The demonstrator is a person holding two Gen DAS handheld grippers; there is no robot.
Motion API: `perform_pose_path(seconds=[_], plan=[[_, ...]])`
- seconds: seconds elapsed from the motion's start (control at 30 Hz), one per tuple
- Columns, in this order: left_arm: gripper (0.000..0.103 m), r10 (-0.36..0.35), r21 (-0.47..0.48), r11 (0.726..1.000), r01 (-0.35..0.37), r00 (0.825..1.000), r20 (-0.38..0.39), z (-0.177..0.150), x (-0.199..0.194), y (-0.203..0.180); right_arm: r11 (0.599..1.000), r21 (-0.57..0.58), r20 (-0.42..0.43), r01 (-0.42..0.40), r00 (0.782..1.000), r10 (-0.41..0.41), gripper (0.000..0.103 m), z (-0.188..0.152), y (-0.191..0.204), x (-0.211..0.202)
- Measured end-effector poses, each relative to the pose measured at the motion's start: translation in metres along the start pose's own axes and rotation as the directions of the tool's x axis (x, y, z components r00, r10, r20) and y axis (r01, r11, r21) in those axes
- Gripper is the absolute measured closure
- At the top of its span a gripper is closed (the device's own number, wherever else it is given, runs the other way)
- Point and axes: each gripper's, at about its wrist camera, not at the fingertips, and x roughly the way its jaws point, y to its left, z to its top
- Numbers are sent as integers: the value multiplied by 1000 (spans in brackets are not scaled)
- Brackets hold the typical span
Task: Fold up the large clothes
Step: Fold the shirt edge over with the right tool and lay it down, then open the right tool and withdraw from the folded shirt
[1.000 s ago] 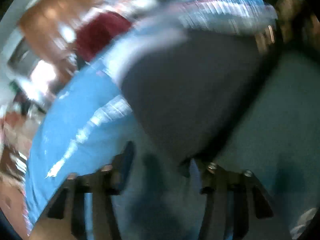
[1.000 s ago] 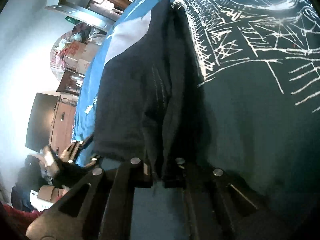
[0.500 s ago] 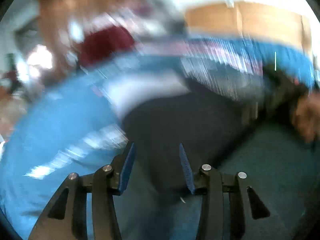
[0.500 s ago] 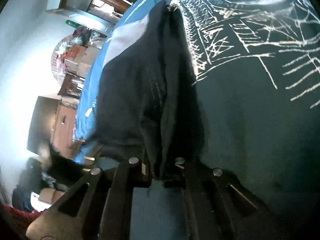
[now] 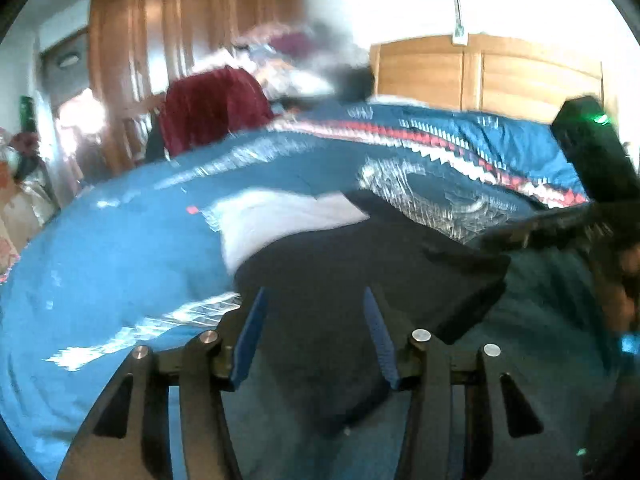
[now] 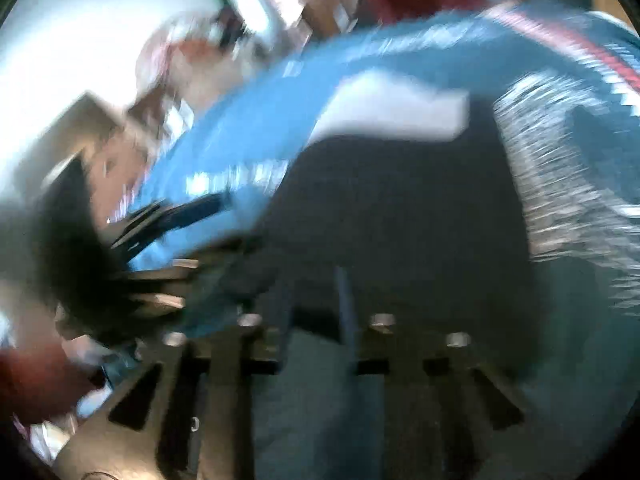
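A dark folded garment (image 5: 360, 272) lies flat on the blue bedspread (image 5: 112, 264), just ahead of my left gripper (image 5: 314, 336). That gripper is open, its blue pads (image 5: 250, 336) spread over the garment's near edge and holding nothing. The right wrist view is heavily blurred. In it the same dark garment (image 6: 400, 220) fills the middle, and my right gripper (image 6: 316, 312) has its fingers apart in front of it. The right gripper's body (image 5: 584, 168) with a green light shows at the right of the left wrist view.
A white folded cloth (image 5: 280, 220) lies on the bed just beyond the dark garment. A dark red garment (image 5: 212, 108) hangs at the bedside on the far left. A wooden headboard (image 5: 480, 76) and wardrobe (image 5: 192, 32) stand behind. A hand (image 5: 620, 292) is at the right edge.
My right gripper has let go of the dark garment's folded edge and swung round fast, so its view has turned. The left gripper stayed open and levelled out behind the garment.
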Motion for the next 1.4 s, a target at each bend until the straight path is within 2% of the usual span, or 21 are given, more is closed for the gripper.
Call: perform_pose_path(seconds=[0.03, 0.07, 0.13, 0.23, 0.33, 0.4, 0.5, 0.6, 0.7, 0.77, 0.83, 0.87, 0.93, 0.97, 1.0, 1.07, 1.13, 1.17, 1.23, 1.3, 1.4], plan=[[50, -6, 7, 1000, 6, 997, -75, -10, 20, -2, 1000, -12, -53, 13, 999, -13, 92, -5, -3, 18], [50, -1, 26, 1000, 5, 990, -144, -31, 42, -1, 1000, 2, -91, 10, 996, -10, 101, -12, -13, 31], [47, -31, -36, 999, 26, 992, -125, -35, 36, 13, 998, 58, -69, -27, 997, 31, 103, -21, -32, 23], [46, 20, -81, 996, -27, 995, -96, -25, 9, 41, 998, 46, -67, -40, 997, 43, 103, -12, -34, -7], [47, 97, -121, 988, -96, 995, 5, 7, 2, 72, 1000, -17, 25, -21, 999, 21, 91, 29, -36, -25], [46, 141, -124, 983, -134, 989, 51, 42, 26, 84, 1000, -17, 62, 20, 998, -19, 71, 74, -57, -13], [46, 146, -138, 981, -139, 988, 45, 79, 82, 97, 988, 4, 12, 156, 988, -156, 71, 131, -99, 30], [45, 191, -105, 975, -197, 980, -61, 97, 155, 111, 970, 0, -93, 244, 966, -243, 73, 161, -135, 83], [30, 153, -163, 969, -183, 971, -183, 86, 212, 134, 975, 36, -133, 221, 967, -215, 74, 161, -152, 95], [31, 152, -193, 964, -181, 976, -155, 89, 195, 139, 968, 9, -101, 252, 963, -250, 73, 156, -138, 76], [44, 173, -146, 971, -187, 979, -105, 87, 161, 122, 973, -24, -12, 230, 973, -230, 72, 135, -109, 40], [44, 115, -129, 985, -119, 993, -37, 79, 128, 106, 973, -50, 28, 225, 974, -224, 70, 119, -91, 24], [40, 48, -51, 998, -46, 998, 28, 59, 79, 70, 972, -93, 83, 217, 974, -210, 56, 76, -52, 2], [40, 31, -30, 999, -30, 999, 31, 52, 67, 58, 969, -108, 97, 223, 972, -213, 42, 53, -33, -2], [36, -23, -21, 999, 24, 999, 21, 37, 49, 43, 965, -114, 107, 236, 969, -224, 28, 27, -17, -4], [31, -61, -6, 998, 61, 998, -30, 11, 36, 19, 962, -140, 53, 236, 972, -231, 16, -10, -4, 7], [28, 21, 31, 999, -17, 992, -120, -19, 39, 0, 947, -134, -30, 293, 954, -299, 16, -35, -1, 25], [28, 29, -7, 1000, -30, 992, -123, -26, 33, 1, 931, -150, -9, 334, 941, -339, 16, -42, 7, 18], [28, 35, -81, 996, -45, 992, -122, -25, 10, 9, 937, -132, 24, 325, 946, -325, 17, -41, 20, -8], [28, 122, -117, 984, -134, 987, -102, -23, -23, 18, 946, -96, 79, 308, 950, -302, 15, -38, 27, -34], [19, 199, -192, 958, -215, 975, -99, -31, -54, 33, 920, -46, 102, 389, 918, -384, 6, -32, 21, -58]])
